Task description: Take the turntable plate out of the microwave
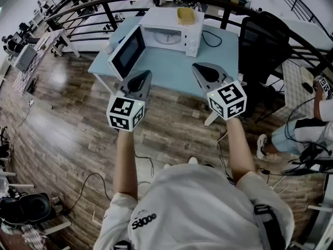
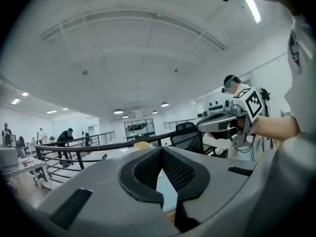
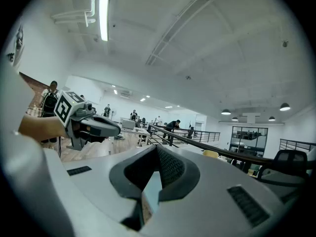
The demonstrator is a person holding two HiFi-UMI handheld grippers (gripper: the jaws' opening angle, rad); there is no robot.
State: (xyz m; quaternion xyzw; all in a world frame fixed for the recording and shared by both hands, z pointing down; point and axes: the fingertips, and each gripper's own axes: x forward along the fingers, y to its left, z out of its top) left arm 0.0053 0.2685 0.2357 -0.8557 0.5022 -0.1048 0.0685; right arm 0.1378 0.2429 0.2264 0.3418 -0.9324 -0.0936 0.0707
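A white microwave (image 1: 171, 30) stands at the back of a light blue table (image 1: 171, 69), its door (image 1: 127, 52) swung open to the left. Inside its cavity lies the round glass turntable plate (image 1: 167, 37). My left gripper (image 1: 142, 77) is held over the table's near edge, in front of the open door, shut and empty. To its right my right gripper (image 1: 200, 68) is also shut with nothing in it, short of the microwave. In the gripper views the left gripper (image 2: 162, 150) and the right gripper (image 3: 157, 149) point level, and their bodies hide the microwave.
A yellow bowl (image 1: 186, 15) sits on the microwave. A black cable (image 1: 212, 38) runs over the table to its right. Beside the table stands a black office chair (image 1: 263, 40), with a curved black railing (image 1: 104, 4) behind. A seated person (image 1: 307, 132) is at the right; cables lie on the wooden floor.
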